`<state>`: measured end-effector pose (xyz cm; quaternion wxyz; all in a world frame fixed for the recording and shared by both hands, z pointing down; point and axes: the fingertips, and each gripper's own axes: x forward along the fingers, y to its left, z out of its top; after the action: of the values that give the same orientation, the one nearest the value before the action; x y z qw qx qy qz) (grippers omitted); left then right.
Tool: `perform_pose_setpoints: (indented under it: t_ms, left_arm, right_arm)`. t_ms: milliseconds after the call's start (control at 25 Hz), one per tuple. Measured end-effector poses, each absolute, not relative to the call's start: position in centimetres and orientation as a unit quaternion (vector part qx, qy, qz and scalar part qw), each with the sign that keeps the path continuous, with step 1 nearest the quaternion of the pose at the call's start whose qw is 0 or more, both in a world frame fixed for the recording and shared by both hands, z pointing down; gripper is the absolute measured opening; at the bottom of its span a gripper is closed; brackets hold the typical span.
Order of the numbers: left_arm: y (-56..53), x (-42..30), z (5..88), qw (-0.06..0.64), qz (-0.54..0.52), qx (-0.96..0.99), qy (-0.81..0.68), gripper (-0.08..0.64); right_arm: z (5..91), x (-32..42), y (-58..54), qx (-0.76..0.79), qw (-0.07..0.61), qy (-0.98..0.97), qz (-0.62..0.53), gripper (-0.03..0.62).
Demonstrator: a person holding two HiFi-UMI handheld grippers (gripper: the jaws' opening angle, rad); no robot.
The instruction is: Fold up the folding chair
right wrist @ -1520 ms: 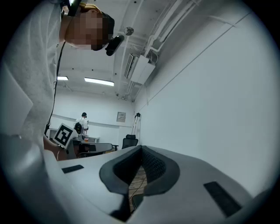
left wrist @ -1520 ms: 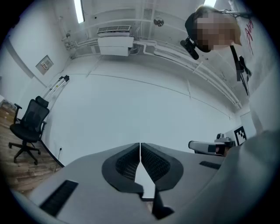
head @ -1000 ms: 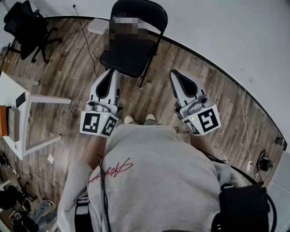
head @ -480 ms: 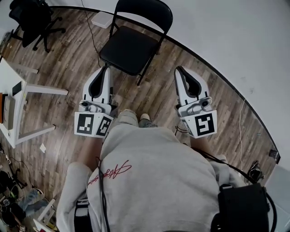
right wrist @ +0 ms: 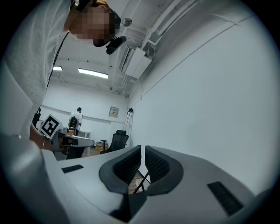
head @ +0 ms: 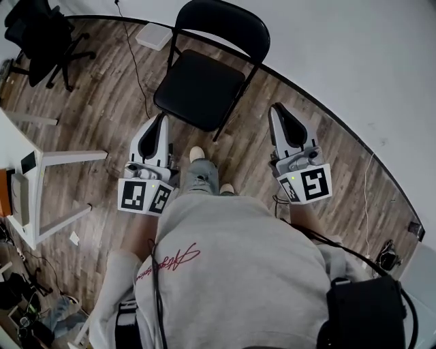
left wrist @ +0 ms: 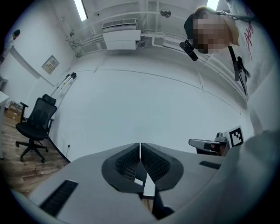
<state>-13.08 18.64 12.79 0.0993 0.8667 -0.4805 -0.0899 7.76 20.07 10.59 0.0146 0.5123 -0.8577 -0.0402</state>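
Observation:
The black folding chair (head: 201, 88) stands unfolded by the white wall, its backrest (head: 221, 20) on the far side. My left gripper (head: 162, 118) is shut and empty, just short of the seat's front left corner and clear of it. My right gripper (head: 278, 108) is shut and empty too, off to the seat's right, beside the chair frame. In the left gripper view the left gripper (left wrist: 140, 145) has its pads together against bare wall. In the right gripper view the right gripper (right wrist: 143, 148) is closed, with thin black chair legs (right wrist: 141, 183) showing below its tips.
A white table (head: 41, 160) stands at the left, with a black office chair (head: 41, 34) beyond it. A white box (head: 153, 35) and a cable (head: 133, 61) lie on the wood floor near the wall. A person (right wrist: 75, 120) stands far off.
The person has stepped forward, one foot now ahead. Both grippers have come slightly nearer to the chair, which looks larger. Both stay shut.

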Motion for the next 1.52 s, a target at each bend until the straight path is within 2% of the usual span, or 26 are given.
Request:
perform_pose_setpoints:
  t_ms: [240, 480, 520, 600, 680, 760, 1000, 1200, 1360, 1520]
  left_arm:
    - [12.1, -11.8, 14.2, 0.126, -0.069, 0.900, -0.412, 0.018]
    - [8.8, -10.3, 17.1, 0.212, -0.064, 0.896, -0.385, 0.020]
    - [8.4, -10.2, 17.9, 0.224, -0.059, 0.891, -0.390, 0.020]
    - [7.7, -10.2, 19.6, 0.249, -0.050, 0.879, -0.402, 0.034]
    - [7.0, -10.5, 22.1, 0.287, -0.051, 0.861, -0.417, 0.147]
    - [6.3, -11.3, 25.3, 0.333, -0.056, 0.833, -0.438, 0.202]
    - [6.5, -14.5, 38.5, 0.475, -0.042, 0.713, -0.514, 0.256]
    - [8.0, -16.0, 52.1, 0.542, 0.025, 0.629, -0.556, 0.268]
    - [8.4, -16.8, 61.0, 0.596, 0.002, 0.569, -0.567, 0.268]
    - [7.2, -17.0, 67.3, 0.617, -0.024, 0.541, -0.571, 0.270]
  right_arm:
    - [9.5, 9.2, 13.3, 0.590, -0.052, -0.804, -0.043, 0.014]
    - [12.4, 11.0, 9.6, 0.615, -0.022, -0.788, -0.011, 0.015]
    - [13.1, 11.6, 9.1, 0.621, -0.021, -0.783, 0.003, 0.027]
    - [14.5, 12.7, 7.9, 0.628, -0.015, -0.777, 0.025, 0.158]
    - [16.2, 13.4, 6.7, 0.628, 0.005, -0.777, 0.037, 0.181]
    - [18.4, 14.2, 5.2, 0.627, 0.030, -0.777, 0.048, 0.203]
    - [27.2, 17.6, 1.2, 0.646, 0.060, -0.750, 0.127, 0.232]
    - [36.7, 20.2, -2.1, 0.642, 0.090, -0.739, 0.185, 0.235]
    - [45.1, 21.7, -4.4, 0.635, 0.153, -0.729, 0.203, 0.236]
    - [50.6, 23.3, -6.7, 0.633, 0.175, -0.723, 0.213, 0.238]
